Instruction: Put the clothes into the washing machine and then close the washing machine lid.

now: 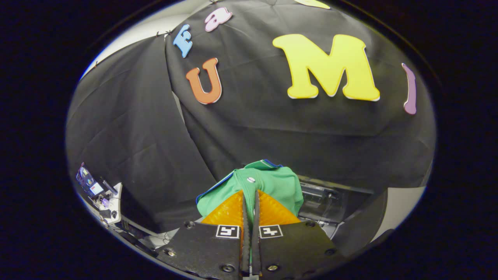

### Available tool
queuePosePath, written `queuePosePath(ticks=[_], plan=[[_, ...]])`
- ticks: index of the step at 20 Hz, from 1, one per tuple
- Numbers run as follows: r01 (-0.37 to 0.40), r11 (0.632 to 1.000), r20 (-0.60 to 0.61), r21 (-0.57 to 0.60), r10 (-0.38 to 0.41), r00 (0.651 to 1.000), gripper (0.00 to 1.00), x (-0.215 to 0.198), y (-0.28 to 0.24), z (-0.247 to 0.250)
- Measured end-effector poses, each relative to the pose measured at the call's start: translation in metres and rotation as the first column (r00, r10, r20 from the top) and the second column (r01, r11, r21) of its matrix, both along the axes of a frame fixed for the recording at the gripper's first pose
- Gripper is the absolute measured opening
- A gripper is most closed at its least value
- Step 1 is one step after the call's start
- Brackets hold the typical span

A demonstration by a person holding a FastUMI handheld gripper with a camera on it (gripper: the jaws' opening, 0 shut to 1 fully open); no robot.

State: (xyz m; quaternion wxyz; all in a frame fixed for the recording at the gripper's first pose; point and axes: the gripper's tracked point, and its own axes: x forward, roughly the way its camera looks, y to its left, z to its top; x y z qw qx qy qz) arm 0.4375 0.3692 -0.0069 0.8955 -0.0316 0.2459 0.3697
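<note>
A green garment point(272, 182) with a blue edge and a small silver snap hangs bunched in the air in front of the black booth cloth. My gripper point(249, 194) is shut on it, the two fingers pressed together with a thin fold of green cloth pinched between them. The cloth drapes over and beyond the fingertips. Below and to the right of the garment sits the dark top of the washing machine point(330, 202), its opening partly hidden behind the cloth.
A small white stand point(105, 202) with cables and a lit screen sits low to the left. A pale wall patch point(400, 210) shows to the right of the machine.
</note>
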Motion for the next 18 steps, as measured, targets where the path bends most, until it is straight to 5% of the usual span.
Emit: queuePosePath(ticks=[9,18], plan=[[0.092,0.985,-0.136,-0.148,-0.112,0.984,0.06,0.026,-0.006,-0.138],[0.208,0.932,-0.283,-0.297,-0.294,0.913,0.06,0.044,-0.032,-0.256]])
